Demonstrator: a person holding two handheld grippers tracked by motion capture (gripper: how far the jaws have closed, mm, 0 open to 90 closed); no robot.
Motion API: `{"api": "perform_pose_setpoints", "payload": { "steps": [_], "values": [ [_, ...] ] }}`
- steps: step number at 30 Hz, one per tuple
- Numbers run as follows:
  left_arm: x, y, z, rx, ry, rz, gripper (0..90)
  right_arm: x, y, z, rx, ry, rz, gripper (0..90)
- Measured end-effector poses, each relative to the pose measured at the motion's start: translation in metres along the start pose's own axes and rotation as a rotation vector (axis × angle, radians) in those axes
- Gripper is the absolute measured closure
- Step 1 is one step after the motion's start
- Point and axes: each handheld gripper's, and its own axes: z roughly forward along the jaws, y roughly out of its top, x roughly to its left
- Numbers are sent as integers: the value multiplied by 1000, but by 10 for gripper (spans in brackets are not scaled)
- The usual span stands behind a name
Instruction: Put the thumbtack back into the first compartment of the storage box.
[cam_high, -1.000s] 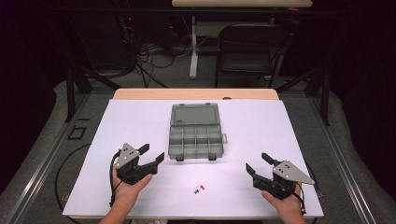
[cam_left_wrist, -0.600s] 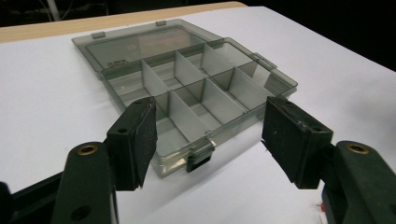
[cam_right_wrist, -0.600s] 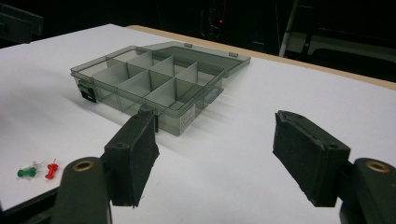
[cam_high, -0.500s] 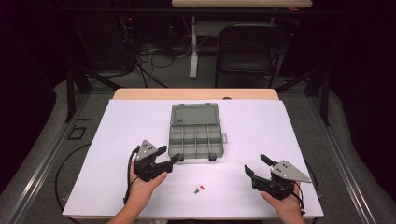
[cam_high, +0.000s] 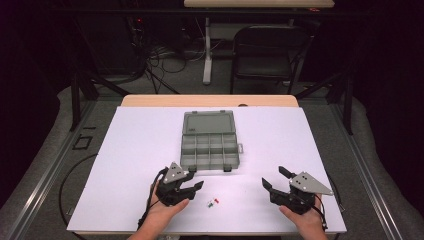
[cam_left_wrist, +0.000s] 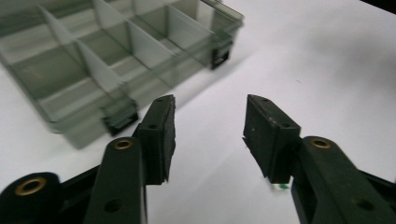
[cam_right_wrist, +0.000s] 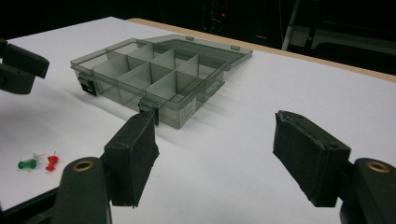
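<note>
Smoky grey plastic organizer box (cam_high: 209, 141) sits open mid-worktop (cam_high: 130, 145), both my tools empty with jaws apart.

Box lid lies flat toward the far edge; the divided compartments face me and look empty as far as I can tell. My left tool (cam_high: 191, 182) is held just off the box's near left corner, jaws spread, nothing between them; in the left gripper view a front latch (cam_left_wrist: 119, 122) of the box sits just beyond my left tool's tip. My right tool (cam_high: 275, 179) is well apart from the box at the near right, jaws wide, holding nothing. Three pushpins lie close together on the white sheet between my tools: green pushpin (cam_right_wrist: 27, 164), red pushpin (cam_right_wrist: 51, 162), white pushpin (cam_right_wrist: 33, 156).
</note>
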Motion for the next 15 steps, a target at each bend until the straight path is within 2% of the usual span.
{"api": "perform_pose_setpoints", "payload": {
  "steps": [6, 9, 11, 14, 15],
  "values": [
    [-14, -5, 6, 43, -45, 21, 626, 0, 0, 0, 3, 4, -3, 294],
    [-18, -7, 8, 60, -46, 21, 662, 0, -1, 0, 5, 3, -4, 294],
    [-21, -10, 10, 69, -50, 3, 675, 0, -1, -1, 6, 5, -4, 294],
    [-24, -15, 14, 117, -58, -2, 714, -1, -1, -1, 8, 6, -3, 294],
    [-24, -15, 14, 117, -58, -2, 720, -1, -1, -1, 8, 6, -3, 294]
  ]
}}
